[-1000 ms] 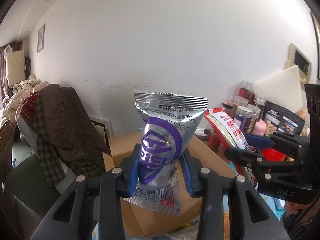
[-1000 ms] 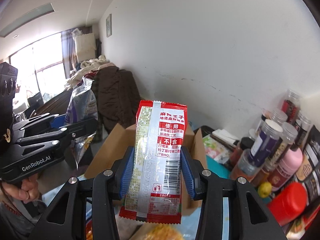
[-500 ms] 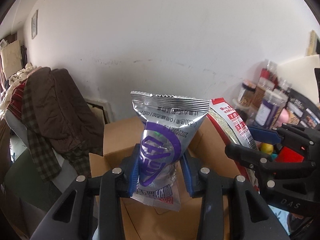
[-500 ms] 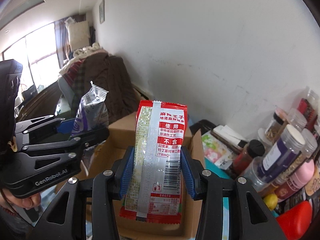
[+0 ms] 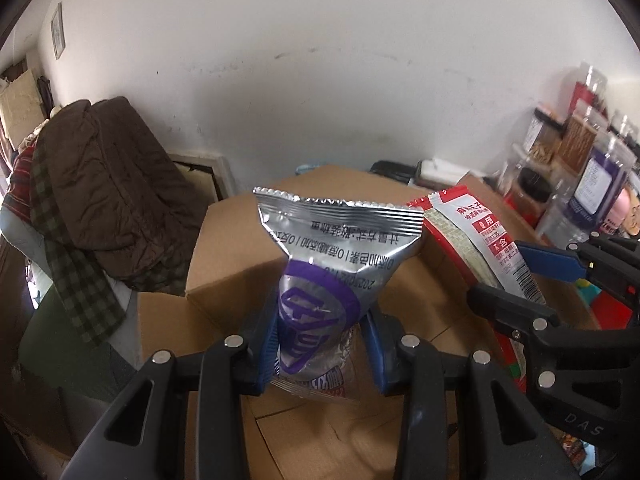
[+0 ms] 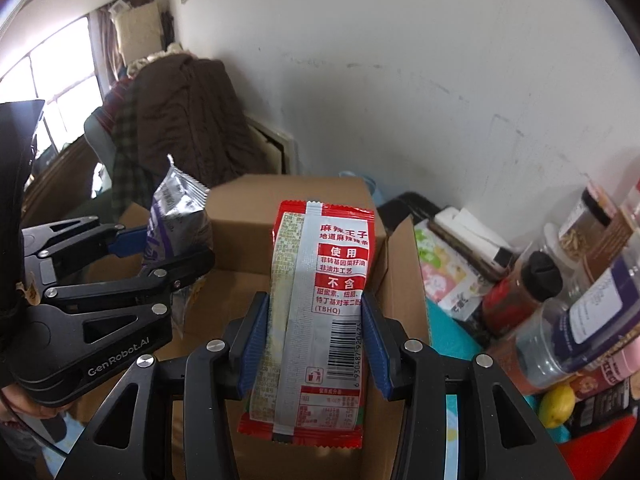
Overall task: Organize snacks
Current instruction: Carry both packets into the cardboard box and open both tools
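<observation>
both packets have dropped toward the cardboard box (image 5: 248, 240) since a second ago, and its open inside now fills the lower view. left gripper (image 5: 322, 344) is clamped on the silver-purple snack bag (image 5: 324, 280), right gripper (image 6: 312, 344) on the red snack packet (image 6: 320, 304) beside it, both just above the box. letting go into the box looks next.
</observation>
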